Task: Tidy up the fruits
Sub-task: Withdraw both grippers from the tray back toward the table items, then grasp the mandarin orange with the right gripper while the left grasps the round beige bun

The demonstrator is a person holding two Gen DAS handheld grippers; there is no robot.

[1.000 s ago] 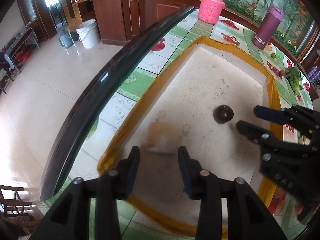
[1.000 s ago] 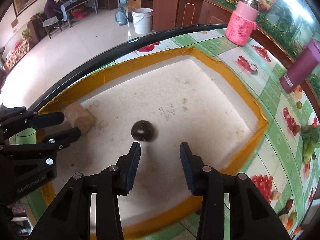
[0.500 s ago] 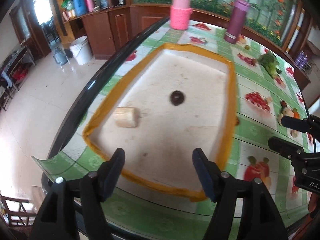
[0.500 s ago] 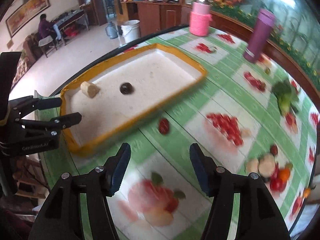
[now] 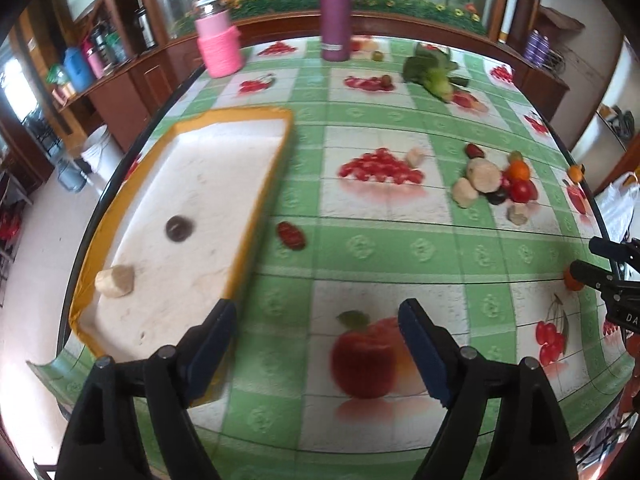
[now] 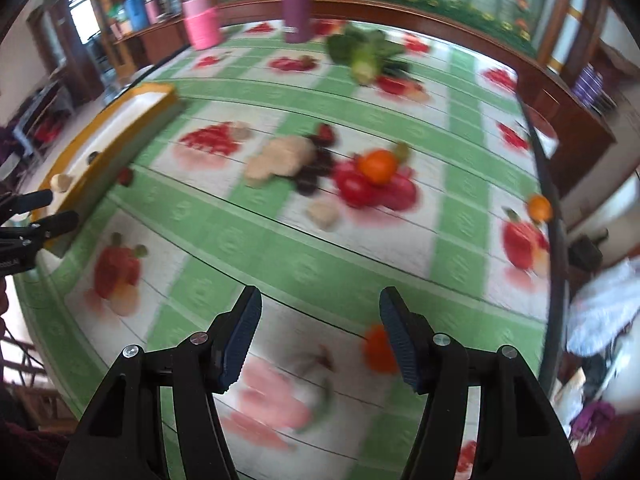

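A heap of fruits [image 6: 352,176], red, orange, dark and pale, lies ahead of the right gripper [image 6: 320,336], whose just-widened jaws hold nothing, while left of the likewise spread, empty left gripper [image 5: 316,348] the yellow-rimmed tray [image 5: 256,216] holds a dark round fruit [image 5: 179,228] and a pale chunk [image 5: 115,280]

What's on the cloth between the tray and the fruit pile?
In the left wrist view, one dark red fruit lies just outside the tray; beyond it, printed tablecloth up to the fruit pile.
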